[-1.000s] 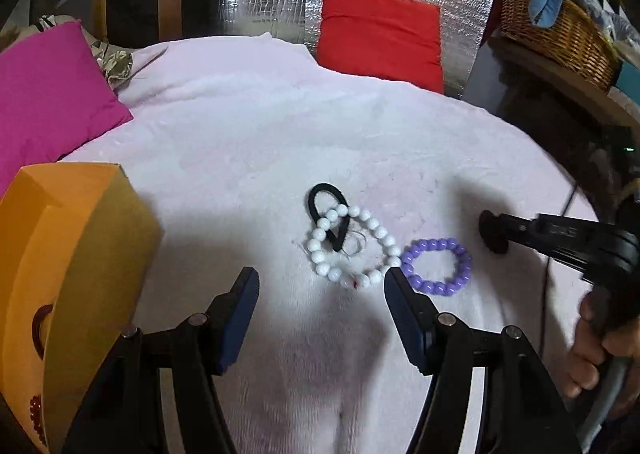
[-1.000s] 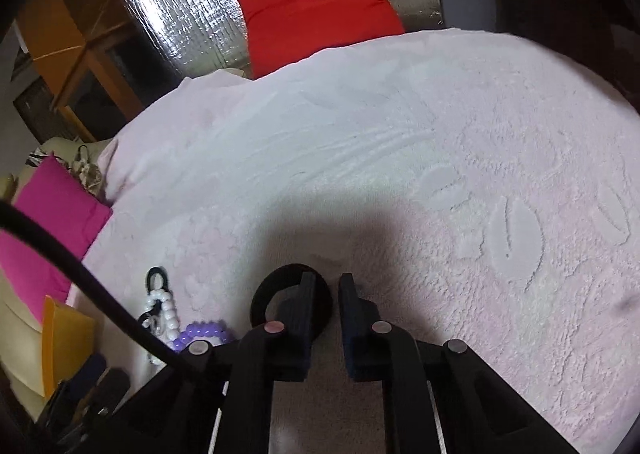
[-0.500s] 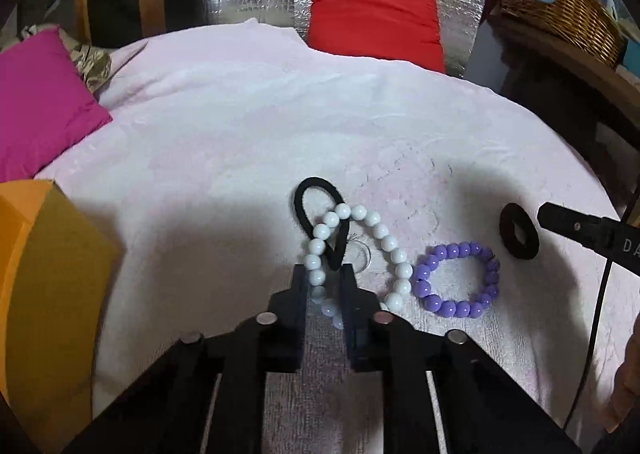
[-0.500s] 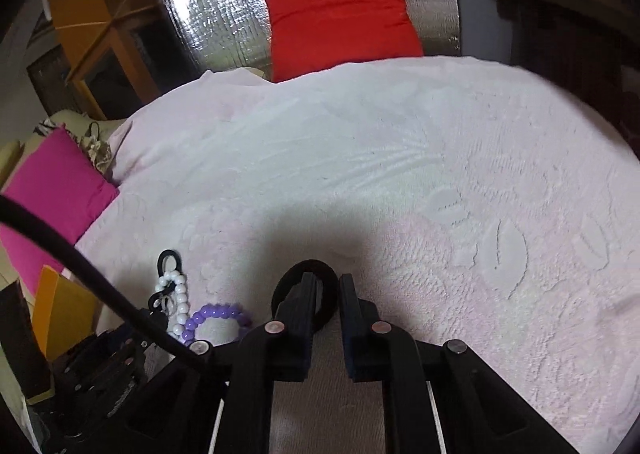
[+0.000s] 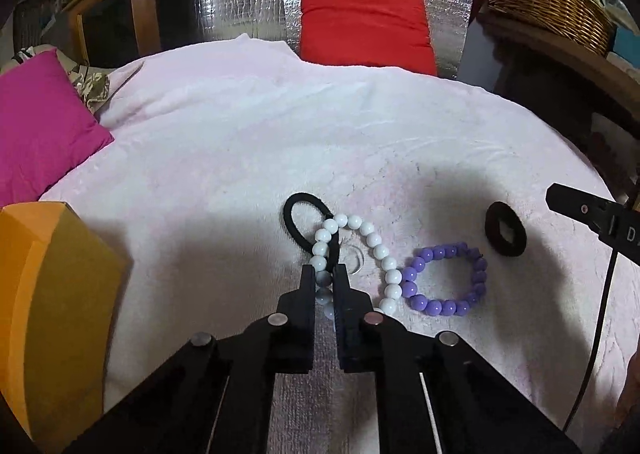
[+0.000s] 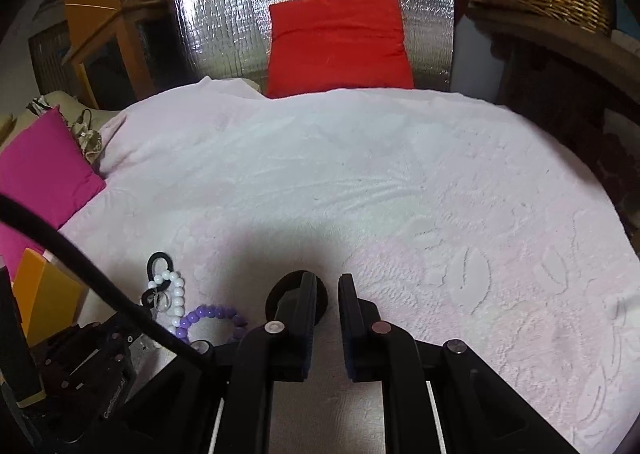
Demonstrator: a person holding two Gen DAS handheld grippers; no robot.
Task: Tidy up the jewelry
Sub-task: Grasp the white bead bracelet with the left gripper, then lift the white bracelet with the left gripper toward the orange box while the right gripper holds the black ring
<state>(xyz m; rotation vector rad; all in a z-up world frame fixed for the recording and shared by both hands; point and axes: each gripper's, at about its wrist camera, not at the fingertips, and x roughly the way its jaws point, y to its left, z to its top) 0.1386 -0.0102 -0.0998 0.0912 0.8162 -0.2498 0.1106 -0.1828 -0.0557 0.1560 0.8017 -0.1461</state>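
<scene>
Down close in the left view, can see the left gripper (image 5: 323,274) squeezed tight on one bead of the white bead bracelet (image 5: 394,277). Not lifted yet, by the look of it: lying flat on the white blanket (image 5: 280,153) with its far end draped over a black hair tie (image 5: 294,221). Might drag the hair tie along when pulled up, so best to go slow. Can also make out a small clear ring (image 5: 354,260) inside the white loop.

Just to the right, touching the white beads, can see a purple bead bracelet (image 5: 434,308). A bit past that, a flat black ring (image 5: 505,230), with the tip of the other tool near it.

Over in the right view, can see the right gripper (image 6: 328,286) with its fingers almost pressed together, only a thin gap between. Pinching nothing that shows. Sitting right by the black ring (image 6: 280,294), which peeks out behind the left finger.

Off to the left side, near the edge of the blanket, can see an orange box (image 5: 52,294). Probably the place for the jewelry. Cannot see inside it from here.

So, not much done that shows: four or five things out on the blanket, and only one grabbed. Lots left to do: lift the white beads, carry them to the box, then come back for the rest.

Farther back, a pink pillow (image 5: 36,129), a red pillow (image 5: 364,21) and a woven basket (image 5: 552,5).
</scene>
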